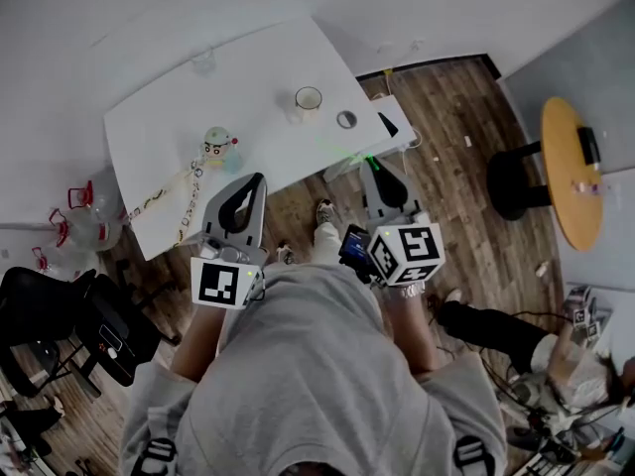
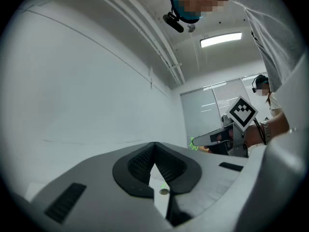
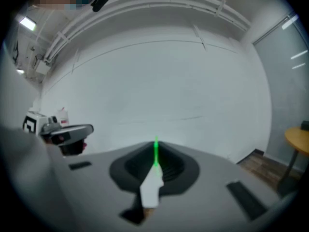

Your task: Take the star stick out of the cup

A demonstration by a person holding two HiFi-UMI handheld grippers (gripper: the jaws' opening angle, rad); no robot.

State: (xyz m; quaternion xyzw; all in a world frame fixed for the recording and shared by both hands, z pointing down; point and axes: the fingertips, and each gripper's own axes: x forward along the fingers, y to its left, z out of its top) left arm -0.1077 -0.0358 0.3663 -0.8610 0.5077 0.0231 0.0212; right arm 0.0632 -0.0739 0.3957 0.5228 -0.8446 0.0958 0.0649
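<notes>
While the white table (image 1: 159, 137) lay ahead of the person, both grippers were raised near its front edge, neither reaching in over its middle. The left gripper (image 2: 154, 146) had its jaws brought together at the tips with nothing caught between them, so it had no part in the work at that moment. The right gripper (image 3: 155, 148) had its jaws nearly together, pinched on the thin green shaft of the star stick (image 3: 156, 151), which ran up from between the pads. In the left gripper view, a green star shape showed at the tip of the right gripper.

The cup (image 1: 309, 98) stood upright further back on the table, well apart from both grippers, and nothing green could be seen rising from it. A small roll of tape (image 1: 346, 119) sat just beside it toward the right gripper.

Judged from this, the main step looked done: the stick was out of the cup and held in the air by the right gripper. What seemed left, if anything, was to carry it clear or set it down somewhere. The cup appeared undisturbed by the removal.
</notes>
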